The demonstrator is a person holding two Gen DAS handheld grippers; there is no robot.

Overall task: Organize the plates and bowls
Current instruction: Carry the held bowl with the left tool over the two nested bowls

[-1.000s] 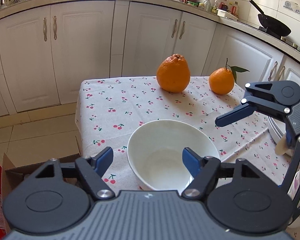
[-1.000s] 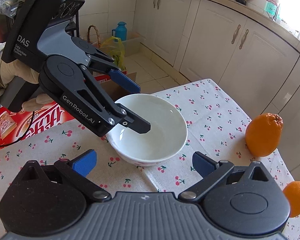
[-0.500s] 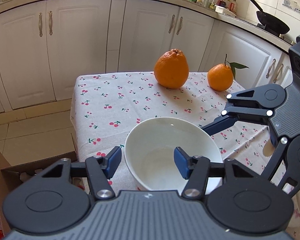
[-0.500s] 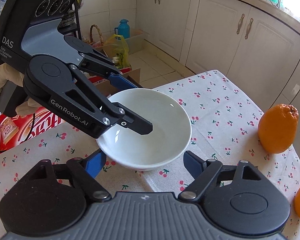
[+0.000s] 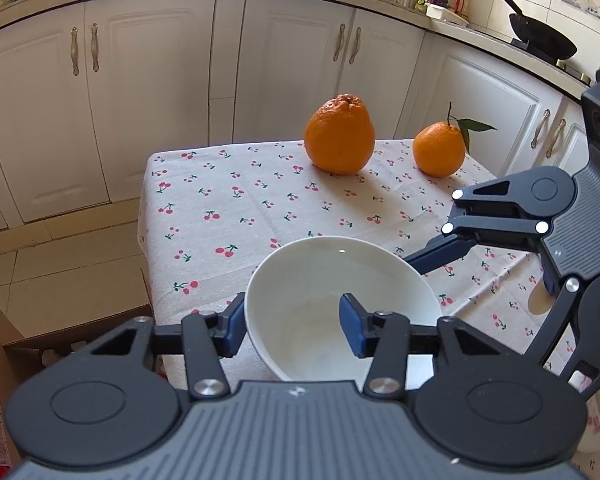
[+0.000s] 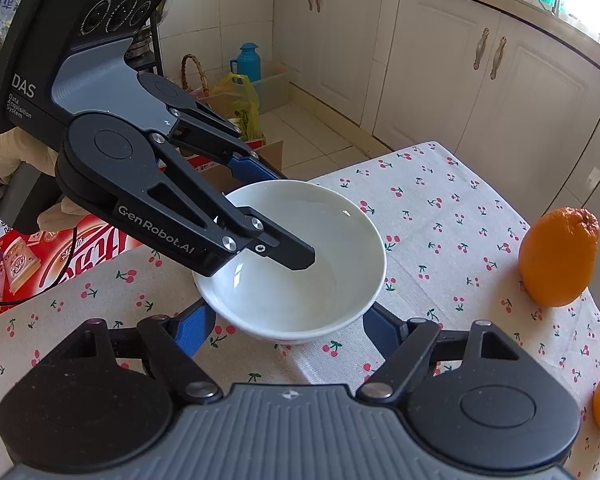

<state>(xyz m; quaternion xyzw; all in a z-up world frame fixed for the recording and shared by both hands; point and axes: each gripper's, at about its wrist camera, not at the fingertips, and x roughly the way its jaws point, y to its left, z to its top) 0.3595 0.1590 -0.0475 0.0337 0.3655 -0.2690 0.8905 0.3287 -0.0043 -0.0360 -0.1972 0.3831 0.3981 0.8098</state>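
White bowl (image 6: 300, 264) sits on the cherry-print cloth (image 5: 236, 208) near the table's edge. We read "GenRobot.AI" and "DAS Data Acquisition System" on our left gripper (image 6: 284, 216), whose fingers straddle the bowl's rim, 1 inside, 1 outside, narrower than 1 second ago though not yet pinching. Our right gripper (image 6: 288, 330) flanks the bowl, spread wide, closer than before. 2 oranges (image 5: 340, 140) stand beyond.

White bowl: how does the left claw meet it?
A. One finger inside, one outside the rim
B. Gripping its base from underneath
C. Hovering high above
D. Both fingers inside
A. In the left wrist view the left claw straddles the rim of the white bowl: one blue pad sits inside, the other against the outer wall.
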